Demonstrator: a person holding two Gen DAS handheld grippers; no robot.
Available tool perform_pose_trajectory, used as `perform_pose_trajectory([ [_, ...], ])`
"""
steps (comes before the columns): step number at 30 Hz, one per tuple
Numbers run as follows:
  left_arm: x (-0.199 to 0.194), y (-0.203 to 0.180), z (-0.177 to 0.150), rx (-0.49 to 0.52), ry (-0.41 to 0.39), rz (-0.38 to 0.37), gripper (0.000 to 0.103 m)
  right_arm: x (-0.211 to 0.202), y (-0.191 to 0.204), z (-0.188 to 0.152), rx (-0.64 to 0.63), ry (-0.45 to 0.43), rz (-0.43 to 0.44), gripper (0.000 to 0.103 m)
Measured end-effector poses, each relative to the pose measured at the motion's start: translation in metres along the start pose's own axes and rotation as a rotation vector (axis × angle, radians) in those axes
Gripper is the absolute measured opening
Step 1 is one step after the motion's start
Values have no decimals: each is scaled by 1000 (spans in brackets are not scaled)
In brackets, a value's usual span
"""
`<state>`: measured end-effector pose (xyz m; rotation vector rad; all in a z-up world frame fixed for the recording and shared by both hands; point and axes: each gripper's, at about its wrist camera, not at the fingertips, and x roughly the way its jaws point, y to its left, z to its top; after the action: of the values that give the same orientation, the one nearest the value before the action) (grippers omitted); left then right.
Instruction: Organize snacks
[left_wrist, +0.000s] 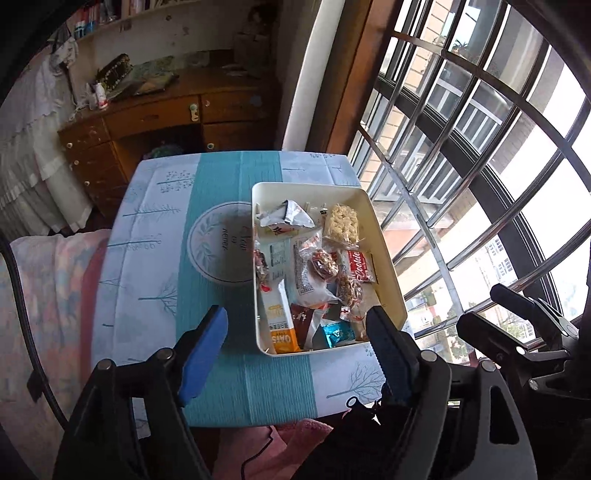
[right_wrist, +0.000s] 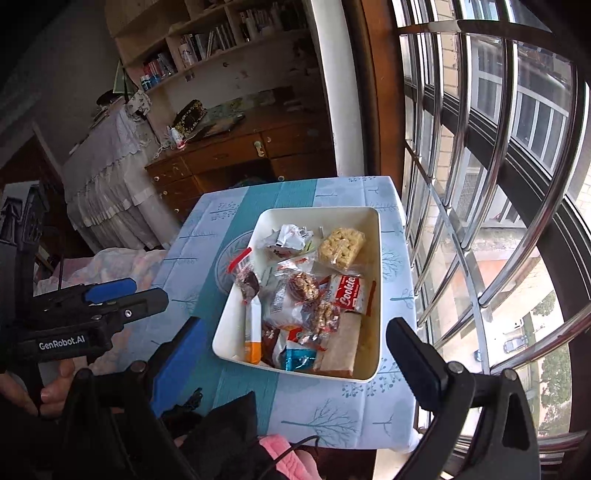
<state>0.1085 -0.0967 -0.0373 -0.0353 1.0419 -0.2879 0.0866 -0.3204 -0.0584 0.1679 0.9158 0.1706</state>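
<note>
I see a small table (left_wrist: 155, 258) with a blue and white cloth (right_wrist: 332, 413). On its right half, near the window, one cream tray (left_wrist: 384, 258) of snacks lies.

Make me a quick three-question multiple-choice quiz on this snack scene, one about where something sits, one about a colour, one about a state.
1. Where in the white bin does the puffed rice bar lie?
A. far end, window side
B. near end
C. outside on the cloth

2. What colour is the Cookie packet?
A. green
B. red
C. black

3. How is the left gripper?
A. shut on a snack
B. open, holding nothing
C. out of view

Answers: 1 A, it lies in the far corner by the window; 2 B, red wrapper, white lettering; 3 B, pads apart above the bin, nothing between.
</note>
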Motion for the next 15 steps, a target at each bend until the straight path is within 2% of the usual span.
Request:
perform_pose_trajectory([
  [3, -24, 7, -7, -47, -32, 70, 89, -12, 15, -2, 22, 6, 19, 99],
  [7, -46, 15, -22, -100, -84, 125, 90, -27, 36, -9, 22, -24, 9, 99],
  [11, -55, 13, -33, -84, -110, 193, 90, -34, 53, -20, 6, -51, -19, 103],
  [15, -60, 11, -43, -69, -123, 224, 91, -39, 65, -32, 8, -68, -50, 103],
])
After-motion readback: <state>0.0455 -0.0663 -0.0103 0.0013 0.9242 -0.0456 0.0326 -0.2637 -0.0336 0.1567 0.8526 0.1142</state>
